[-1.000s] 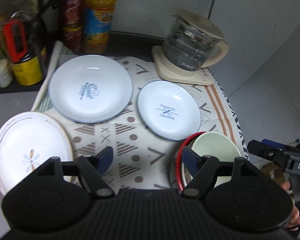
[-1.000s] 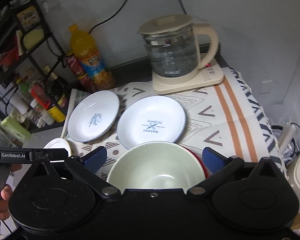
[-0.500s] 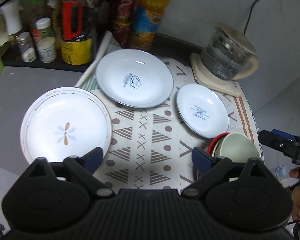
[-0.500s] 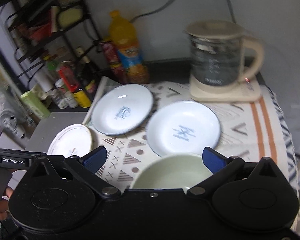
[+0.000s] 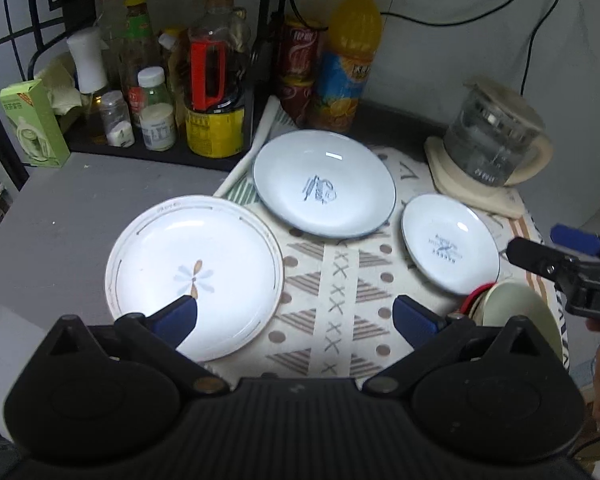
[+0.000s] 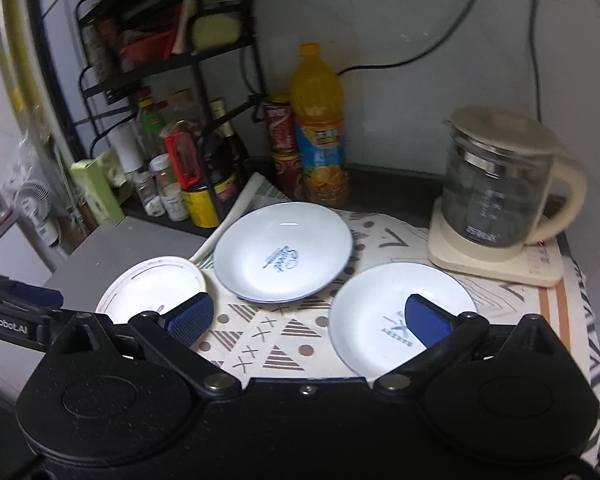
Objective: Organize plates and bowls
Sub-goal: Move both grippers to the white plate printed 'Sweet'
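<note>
Grey surface point(image 5: 72, 216) partly under a patterned cloth point(image 5: 340, 304). Left wrist view: left gripper point(image 5: 296, 316) jaws wide, empty, above the white flower-print plate point(image 5: 192, 276). Large pale-blue plate point(image 5: 324, 188) behind; small pale-blue plate point(image 5: 450, 248) beside it; green bowl point(image 5: 516, 312) nested in a red bowl point(image 5: 474, 296). Right wrist view: right gripper point(image 6: 308, 316) jaws wide, empty, above the cloth and small plate. Glass kettle point(image 6: 500, 196) at back right.

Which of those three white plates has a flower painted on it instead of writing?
The flower plate, half off the patterned cloth. The big plate and small plate carry dark printed lettering.
</note>
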The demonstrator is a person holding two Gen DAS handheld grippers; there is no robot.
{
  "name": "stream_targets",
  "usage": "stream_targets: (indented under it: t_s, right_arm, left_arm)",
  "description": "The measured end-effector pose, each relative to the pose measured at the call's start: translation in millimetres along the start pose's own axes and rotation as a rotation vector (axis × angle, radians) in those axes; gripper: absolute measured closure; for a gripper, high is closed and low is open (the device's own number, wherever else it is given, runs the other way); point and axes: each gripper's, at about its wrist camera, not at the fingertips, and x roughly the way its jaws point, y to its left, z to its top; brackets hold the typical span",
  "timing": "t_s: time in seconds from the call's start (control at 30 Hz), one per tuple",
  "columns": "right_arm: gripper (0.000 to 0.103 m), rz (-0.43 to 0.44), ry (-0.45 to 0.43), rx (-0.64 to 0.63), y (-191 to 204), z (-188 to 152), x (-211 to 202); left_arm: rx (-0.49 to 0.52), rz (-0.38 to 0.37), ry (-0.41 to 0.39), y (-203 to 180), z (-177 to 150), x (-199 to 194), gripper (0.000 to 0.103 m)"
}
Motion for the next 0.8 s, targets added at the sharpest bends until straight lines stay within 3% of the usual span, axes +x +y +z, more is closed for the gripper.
stream_targets:
  t_s: [0.13,0.37,0.6,0.8]
  right_arm:
    - [0.000,0.072,0.020,-0.007,7.0,2.9,6.6]
    - [0.000,0.114,0.107,0.014,16.2,5.6,27.3]
    - [0.000,0.079,0.129,0.057,20.7,12.6,45.6]
    - [0.000,0.010,0.131,0.148,11.0,34.1,69.2]
  left_arm:
    - [-0.019,-0.023,0.009,1.8,-5.2,0.4,0.000]
    - [-0.053,-0.024,0.020,13.4,-4.4,5.8,0.000]
    - [-0.072,-0.048,0.029,35.6,12.8,25.5,0.000]
    - [-0.089,-0.036,0.023,60.3,46.8,57.1,0.001]
